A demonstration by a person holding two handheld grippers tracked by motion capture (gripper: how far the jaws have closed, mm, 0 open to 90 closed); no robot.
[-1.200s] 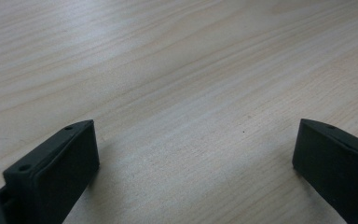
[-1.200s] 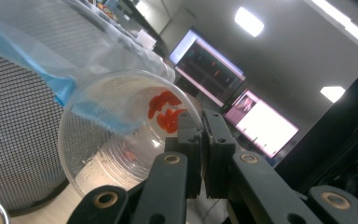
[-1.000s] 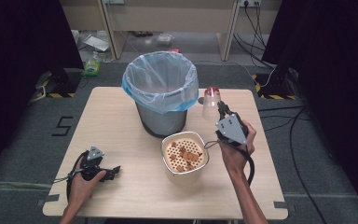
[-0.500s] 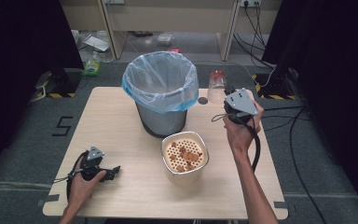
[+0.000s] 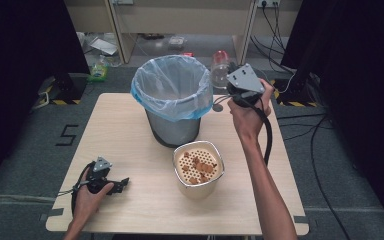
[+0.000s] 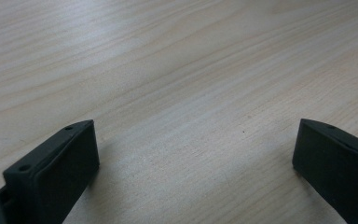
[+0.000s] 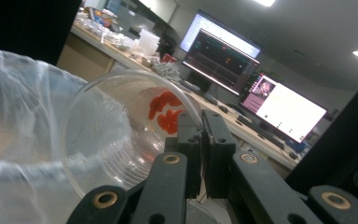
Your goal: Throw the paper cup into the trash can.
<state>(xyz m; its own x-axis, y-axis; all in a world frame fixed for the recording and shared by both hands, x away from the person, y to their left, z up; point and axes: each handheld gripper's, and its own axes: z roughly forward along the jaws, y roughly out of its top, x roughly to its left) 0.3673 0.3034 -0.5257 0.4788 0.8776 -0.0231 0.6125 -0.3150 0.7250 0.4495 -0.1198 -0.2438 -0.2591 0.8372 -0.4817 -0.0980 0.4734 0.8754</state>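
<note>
A white figure "5" [image 5: 67,135] is marked on the floor left of the wooden table [image 5: 120,131]. The right gripper [image 5: 228,86], raised beside the rim of the plastic-lined bin [image 5: 172,100], pinches the wall of a clear plastic cup [image 7: 116,135] with red pieces inside, tipped on its side. The left gripper [image 5: 122,183] rests on the table's near left, jaws spread wide over bare wood. A perforated container [image 5: 198,167] stands in front of the bin.

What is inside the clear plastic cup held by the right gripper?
Red pieces lie in the clear plastic cup near its base; what they are cannot be told. The right gripper pinches its rim beside the bag-lined bin.
</note>
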